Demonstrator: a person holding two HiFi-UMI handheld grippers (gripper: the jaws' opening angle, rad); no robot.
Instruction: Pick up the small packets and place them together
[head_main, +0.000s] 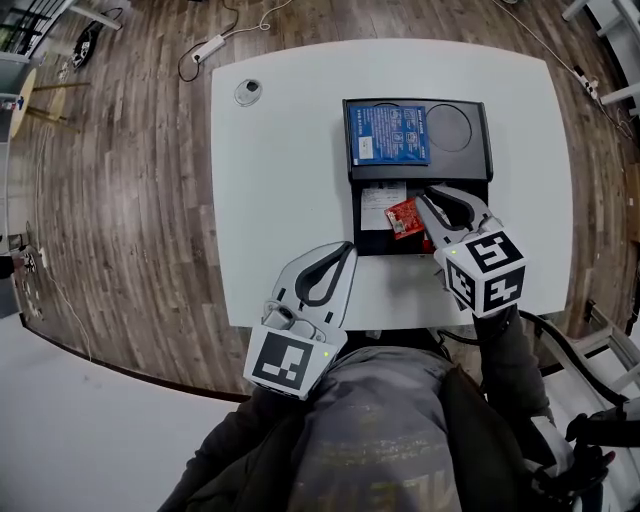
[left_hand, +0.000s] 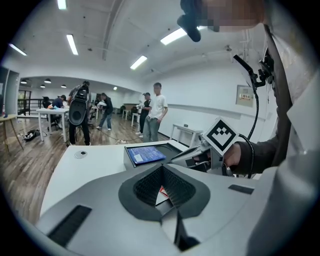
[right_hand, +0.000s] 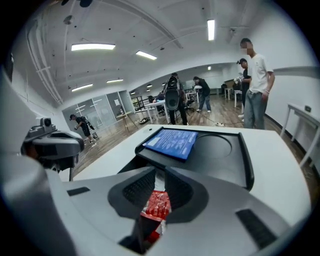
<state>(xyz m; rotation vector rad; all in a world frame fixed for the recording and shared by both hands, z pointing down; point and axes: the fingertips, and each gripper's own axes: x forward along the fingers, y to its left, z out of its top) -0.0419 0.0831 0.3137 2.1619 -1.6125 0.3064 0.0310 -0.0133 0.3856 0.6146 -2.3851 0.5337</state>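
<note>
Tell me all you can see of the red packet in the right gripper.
The red packet is a small, glossy, crinkled sachet with pale print, foil or plastic by its look. The right gripper clamps it between its jaws, tilted, over the near compartment of the black tray, beside a white packet. Whether it touches the tray cannot be told.

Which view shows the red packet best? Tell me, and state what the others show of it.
The right gripper view: the red packet fills the gap between the right gripper's jaws, which are closed on it. The head view shows it small, over the black tray. The left gripper view shows only a red sliver.
</note>
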